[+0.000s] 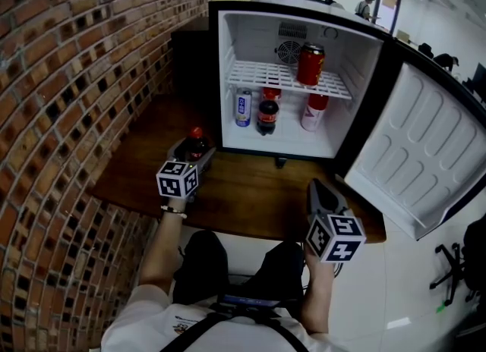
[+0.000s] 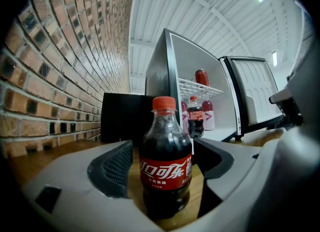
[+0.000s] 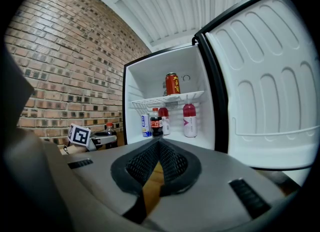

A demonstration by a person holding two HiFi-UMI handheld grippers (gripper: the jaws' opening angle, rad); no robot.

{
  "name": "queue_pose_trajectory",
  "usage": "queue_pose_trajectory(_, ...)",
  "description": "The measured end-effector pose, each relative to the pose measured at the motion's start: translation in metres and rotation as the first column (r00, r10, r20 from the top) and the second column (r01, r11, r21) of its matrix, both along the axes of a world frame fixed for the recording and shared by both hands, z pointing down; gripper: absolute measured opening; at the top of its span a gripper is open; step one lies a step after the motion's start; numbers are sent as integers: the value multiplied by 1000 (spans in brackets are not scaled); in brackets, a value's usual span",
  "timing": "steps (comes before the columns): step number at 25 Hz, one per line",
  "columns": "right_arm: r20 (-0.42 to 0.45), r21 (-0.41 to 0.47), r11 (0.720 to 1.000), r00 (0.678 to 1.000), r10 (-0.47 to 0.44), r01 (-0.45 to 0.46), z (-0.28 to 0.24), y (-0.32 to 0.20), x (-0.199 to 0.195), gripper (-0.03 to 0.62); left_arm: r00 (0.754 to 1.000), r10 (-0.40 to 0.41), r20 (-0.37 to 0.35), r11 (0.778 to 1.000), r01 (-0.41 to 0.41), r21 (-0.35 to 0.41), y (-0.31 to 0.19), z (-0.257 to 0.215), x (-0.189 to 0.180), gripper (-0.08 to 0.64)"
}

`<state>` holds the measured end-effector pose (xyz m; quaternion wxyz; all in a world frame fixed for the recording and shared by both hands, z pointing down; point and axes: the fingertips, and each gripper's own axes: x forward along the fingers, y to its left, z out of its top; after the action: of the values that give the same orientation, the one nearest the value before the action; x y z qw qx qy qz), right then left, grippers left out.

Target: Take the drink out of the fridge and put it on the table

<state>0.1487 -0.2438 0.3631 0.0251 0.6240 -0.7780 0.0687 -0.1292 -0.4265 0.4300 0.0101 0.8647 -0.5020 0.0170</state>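
A small cola bottle [image 1: 197,143] with a red cap and red label stands upright on the wooden table [image 1: 250,191], left of the open fridge [image 1: 363,62]. My left gripper [image 1: 195,153] is around it: in the left gripper view the cola bottle [image 2: 166,166] sits between the two pads [image 2: 116,168], with a gap showing beside it, so the left gripper [image 2: 162,158] is open. My right gripper [image 1: 317,187] hovers over the table's front right part, in front of the fridge. The right gripper [image 3: 159,145] is shut with nothing in it.
Inside the fridge a red can [image 1: 310,64] stands on the wire shelf. Below are a blue-white can [image 1: 243,108], another cola bottle [image 1: 267,115] and a pink-topped bottle [image 1: 314,112]. The fridge door [image 1: 425,153] swings open to the right. A brick wall [image 1: 68,77] runs along the left.
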Motion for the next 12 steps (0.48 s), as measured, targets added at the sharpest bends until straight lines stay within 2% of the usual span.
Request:
queue_pose_trajectory(5,2,3,1000,1000,-2,2,-2,-1,0,-8,1000,13,-23,1000,-13,10,4,-10,1,499)
queue_pose_trajectory(12,2,5,1000,1000,-15,15,-3,-2,-4,-8,1000,18,-10,997,-17,70,40,-47,-2,503)
